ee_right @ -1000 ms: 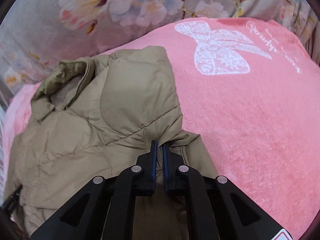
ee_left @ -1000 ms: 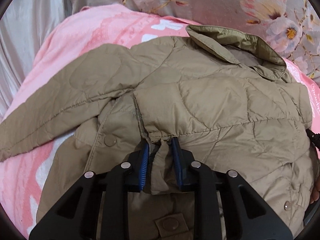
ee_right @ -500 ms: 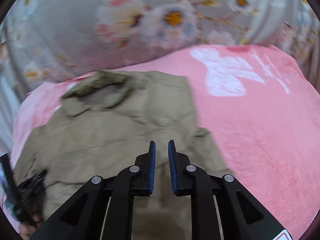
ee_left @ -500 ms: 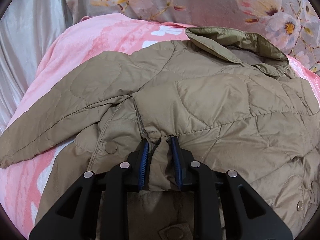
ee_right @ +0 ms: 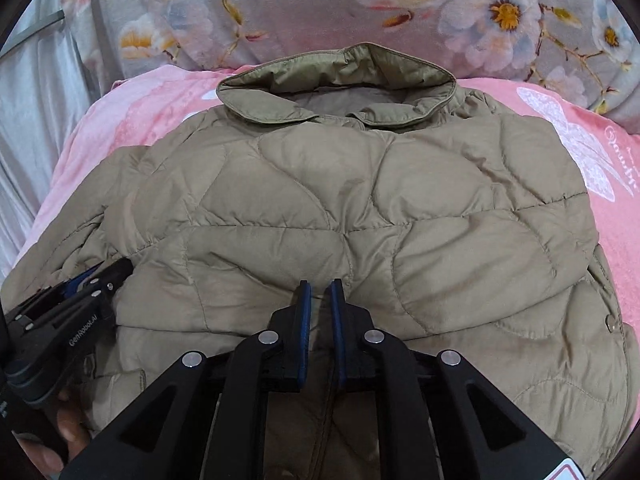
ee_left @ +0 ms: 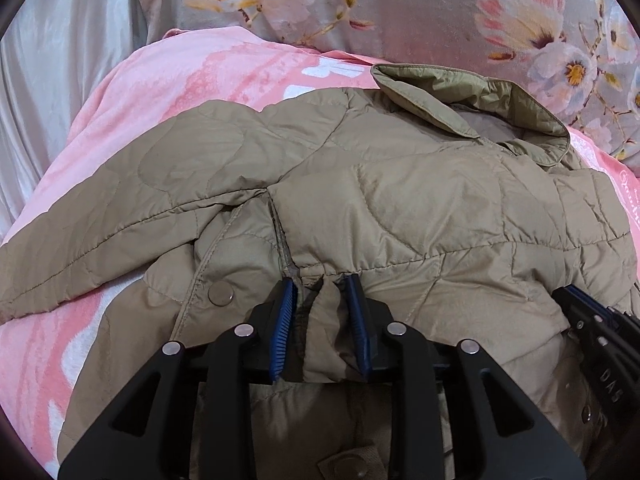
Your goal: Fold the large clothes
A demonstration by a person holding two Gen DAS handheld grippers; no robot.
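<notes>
Item: quilted tan jacket (ee_left: 400,208), spread on a pink blanket (ee_left: 168,92) over a bed; collar (ee_right: 340,80) at the far end, toward a grey flowered cover (ee_right: 304,4). A grey satin sheet (ee_left: 60,60) lies at the far left.

Condition: one sleeve (ee_left: 132,196) lies out to the left across the blanket. Near panel turned over onto the body, its folded edge running across the near side. Round snap button (ee_left: 221,294) showing on the front edge, just left of the left tool.

Left tool (ee_left: 320,312): clenched on a bunched fold of the jacket's edge, blue pads (ee_left: 285,320) pressing the cloth from both sides; its jaws have just eased a little wider, the cloth between them all the same.

Right tool (ee_right: 319,312): at the near middle of the folded panel, jaws nearly together after just narrowing; whether cloth is pinched between the pads cannot be told. It shows at the right edge of the left wrist view.

Person: part of a hand (ee_right: 60,436) holding the left tool's handle, seen at the near left of the right wrist view.

White butterfly print (ee_right: 576,148) and script on the blanket, right of the jacket.
</notes>
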